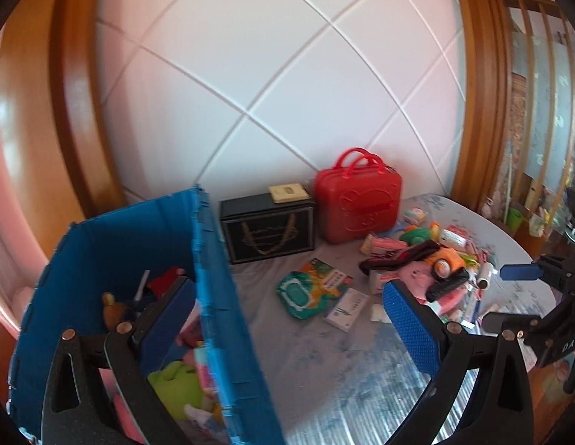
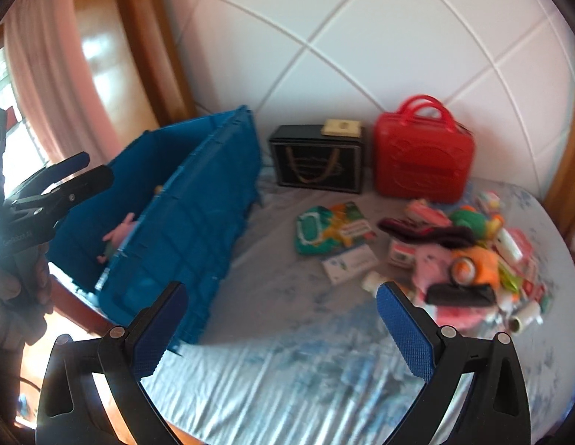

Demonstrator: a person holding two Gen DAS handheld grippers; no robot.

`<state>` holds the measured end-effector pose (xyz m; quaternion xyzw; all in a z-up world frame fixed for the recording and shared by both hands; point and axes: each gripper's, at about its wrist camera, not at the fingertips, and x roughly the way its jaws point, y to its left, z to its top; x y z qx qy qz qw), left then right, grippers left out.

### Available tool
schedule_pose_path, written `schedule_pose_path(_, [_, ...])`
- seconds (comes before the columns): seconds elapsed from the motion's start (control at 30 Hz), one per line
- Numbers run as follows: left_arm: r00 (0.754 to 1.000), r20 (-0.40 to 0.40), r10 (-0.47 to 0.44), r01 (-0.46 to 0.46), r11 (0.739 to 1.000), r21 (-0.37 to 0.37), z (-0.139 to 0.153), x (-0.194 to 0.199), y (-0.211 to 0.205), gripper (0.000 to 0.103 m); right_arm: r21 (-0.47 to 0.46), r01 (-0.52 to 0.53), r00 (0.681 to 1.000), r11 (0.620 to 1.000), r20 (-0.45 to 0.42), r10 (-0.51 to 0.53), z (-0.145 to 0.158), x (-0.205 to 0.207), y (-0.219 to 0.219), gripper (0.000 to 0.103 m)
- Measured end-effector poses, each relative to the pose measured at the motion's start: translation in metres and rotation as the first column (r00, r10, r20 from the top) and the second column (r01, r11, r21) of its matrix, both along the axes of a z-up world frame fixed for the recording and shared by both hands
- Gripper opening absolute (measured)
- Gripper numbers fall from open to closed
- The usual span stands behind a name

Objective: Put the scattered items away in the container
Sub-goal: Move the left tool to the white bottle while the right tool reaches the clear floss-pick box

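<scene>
Blue plastic crate (image 1: 146, 259) fills the near left of the left wrist view; the left gripper (image 1: 287, 319) straddles its right wall, fingers spread, empty. Right of it lies the scattered pile (image 1: 432, 270). Far back stand one black box (image 1: 267, 231) and one red case (image 1: 358, 200).

From the right wrist, the right gripper (image 2: 280, 330) hangs spread and empty over the cloth (image 2: 287, 363), crate (image 2: 198, 204) left, pile (image 2: 473, 259) right.

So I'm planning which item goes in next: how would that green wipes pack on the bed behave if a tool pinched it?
The green wipes pack looks like a soft pouch, so it would probably sag and dent rather than stay stiff. Its film wrapper seems glossy, so it may slip between pads. It lies flat on the bedsheet, so rolling seems unlikely.
</scene>
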<state>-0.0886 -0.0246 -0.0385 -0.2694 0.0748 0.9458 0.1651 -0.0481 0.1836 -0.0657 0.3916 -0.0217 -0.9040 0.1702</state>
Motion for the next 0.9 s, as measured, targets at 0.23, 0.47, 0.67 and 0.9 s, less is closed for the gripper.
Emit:
schedule_pose_path(0.23, [0.994,0.084,-0.076,0.078,0.997,-0.017,-0.037,-0.014,0.062,0.103,0.011,0.127,0.991,0.992,0.047,-0.128,-0.024,0.007,0.082,0.103])
schedule_pose_path(0.47, [0.978,0.159,-0.136,0.145,0.988,-0.047,-0.078,-0.029,0.118,0.103,0.03,0.234,0.965,0.972,0.111,-0.236,-0.06,0.016,0.153,0.103])
schedule_pose_path(0.67, [0.958,0.191,-0.213,0.231,0.97,-0.08,-0.112,-0.041,0.169,0.103,0.05,0.311,0.934,0.949,0.167,-0.315,-0.093,0.022,0.207,0.103])
schedule_pose_path(0.9, [0.902,0.183,-0.392,0.423,0.889,-0.178,-0.179,-0.061,0.233,0.103,0.078,0.385,0.886,0.919,0.246,-0.392,-0.138,0.03,0.261,0.103])
